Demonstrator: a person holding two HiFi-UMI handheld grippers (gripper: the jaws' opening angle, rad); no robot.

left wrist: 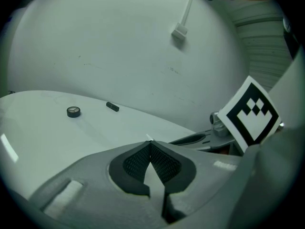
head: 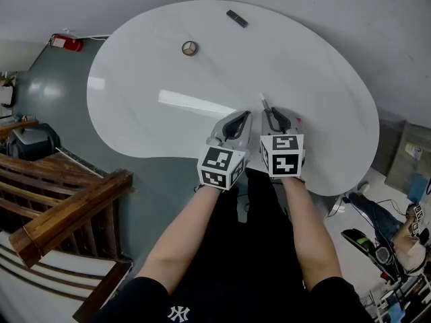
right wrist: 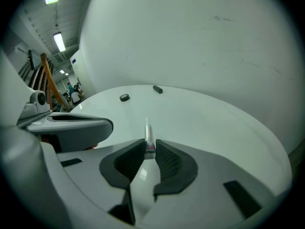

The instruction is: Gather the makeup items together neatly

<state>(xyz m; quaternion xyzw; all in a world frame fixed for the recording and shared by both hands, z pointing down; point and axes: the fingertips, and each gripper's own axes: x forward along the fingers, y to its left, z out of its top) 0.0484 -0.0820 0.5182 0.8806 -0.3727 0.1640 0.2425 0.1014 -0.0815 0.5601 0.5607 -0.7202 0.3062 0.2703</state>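
White tube [right wrist: 148, 130] pinched in my right claw [right wrist: 150, 144], left claw [left wrist: 150, 144] pressed together; compact [head: 190, 48] and stick [head: 237, 19] up top lie ungathered.

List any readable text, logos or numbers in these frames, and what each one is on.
"NY": white interlocked monogram on the black shirt.
Pink print on the tube in the right gripper: too blurred to read.
Emblem on the round case: three spokes, no letters.
Patterns on the marker cubes: black-and-white squares, no text.

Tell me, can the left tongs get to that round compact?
Probably yes: the left tongs hold nothing, and only bare table lies between them and the compact, though it sits far off.
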